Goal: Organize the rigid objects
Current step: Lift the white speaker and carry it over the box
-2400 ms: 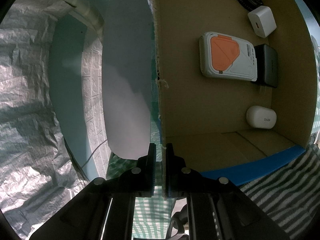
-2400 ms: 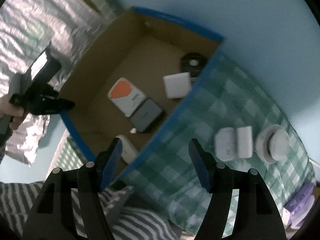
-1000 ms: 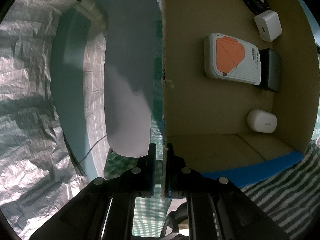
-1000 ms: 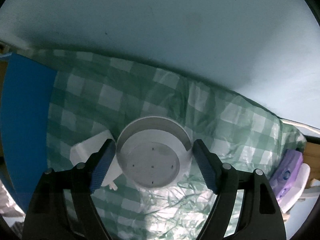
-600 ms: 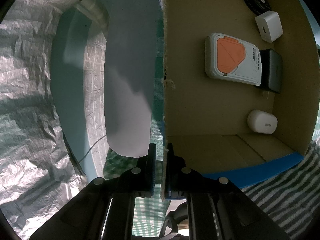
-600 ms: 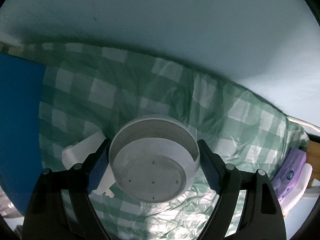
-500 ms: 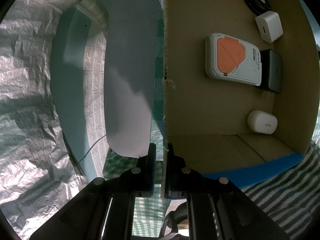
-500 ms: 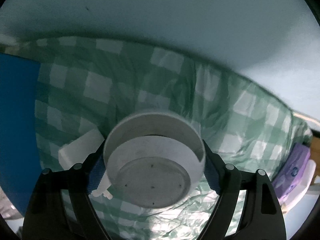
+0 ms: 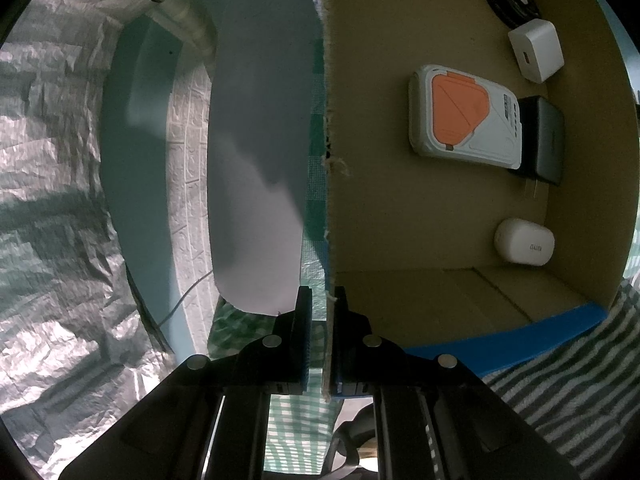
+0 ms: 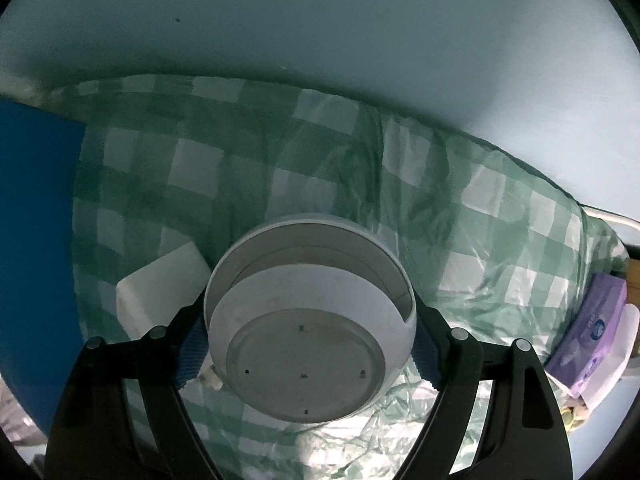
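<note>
Looking straight down, I see the round white device (image 10: 308, 320) between my right gripper (image 10: 308, 344) pads, which touch its two sides; it is no wider one way than another. My left gripper (image 9: 320, 344) stays clamped on the cardboard box (image 9: 328, 160) wall. Earlier the device sat smaller, with open gaps beside it.

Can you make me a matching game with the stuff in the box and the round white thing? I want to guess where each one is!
Things:
1. round white device
2. orange and white gadget
3. black disc
4. box wall

Places:
A. pinched by the left gripper
B. far corner of the box
C. between the right gripper's fingers
D. middle of the box floor

Pairs: 1-C, 2-D, 3-B, 4-A
</note>
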The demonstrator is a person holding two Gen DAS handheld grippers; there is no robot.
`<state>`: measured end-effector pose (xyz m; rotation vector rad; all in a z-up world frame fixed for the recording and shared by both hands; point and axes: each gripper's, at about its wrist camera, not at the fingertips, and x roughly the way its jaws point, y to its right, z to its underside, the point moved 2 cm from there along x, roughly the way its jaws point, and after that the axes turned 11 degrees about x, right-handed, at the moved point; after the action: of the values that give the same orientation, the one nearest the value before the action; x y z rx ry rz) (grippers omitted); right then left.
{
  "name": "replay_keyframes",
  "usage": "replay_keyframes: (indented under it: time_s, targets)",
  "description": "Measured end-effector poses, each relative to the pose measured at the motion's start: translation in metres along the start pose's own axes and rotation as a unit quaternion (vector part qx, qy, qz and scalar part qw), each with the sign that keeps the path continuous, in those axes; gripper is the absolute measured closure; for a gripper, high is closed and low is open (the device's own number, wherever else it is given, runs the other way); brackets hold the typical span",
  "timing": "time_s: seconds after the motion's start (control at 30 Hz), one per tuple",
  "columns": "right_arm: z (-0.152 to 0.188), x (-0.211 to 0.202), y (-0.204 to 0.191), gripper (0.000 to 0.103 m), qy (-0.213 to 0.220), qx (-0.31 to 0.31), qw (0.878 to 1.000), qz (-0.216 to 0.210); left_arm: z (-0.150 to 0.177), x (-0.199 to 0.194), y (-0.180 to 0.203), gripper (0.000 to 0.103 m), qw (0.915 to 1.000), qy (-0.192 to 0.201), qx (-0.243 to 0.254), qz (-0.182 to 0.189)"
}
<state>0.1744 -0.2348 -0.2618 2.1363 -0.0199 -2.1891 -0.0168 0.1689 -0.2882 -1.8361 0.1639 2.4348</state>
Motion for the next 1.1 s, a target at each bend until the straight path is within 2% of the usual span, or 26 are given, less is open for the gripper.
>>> replay_keyframes:
  time_s: [0.23,0.33,0.57,0.87,1.1]
  targets:
    - [0.017,-0.029,-0.008,0.021,0.013,-0.012,1.000,-0.013,-0.001,-0.001,0.000,0.094,1.0000,0.000,0.002,0.000]
    - [0.014,-0.048,-0.015,0.021,0.019,-0.025,0.999,-0.019,-0.001,-0.001,0.000,0.094,1.0000,0.000,0.002,-0.001]
    - [0.021,-0.088,-0.046,0.021,0.036,-0.059,0.997,-0.028,-0.001,0.000,-0.001,0.094,1.0000,0.003,0.003,0.000]
    - [0.052,-0.125,-0.113,0.021,0.058,-0.114,0.990,-0.053,-0.002,-0.001,0.000,0.094,1.0000,0.004,0.007,0.000]
    - [0.058,-0.138,-0.165,0.021,0.060,-0.167,0.982,-0.065,-0.002,-0.001,0.001,0.094,1.0000,0.005,0.008,0.001]
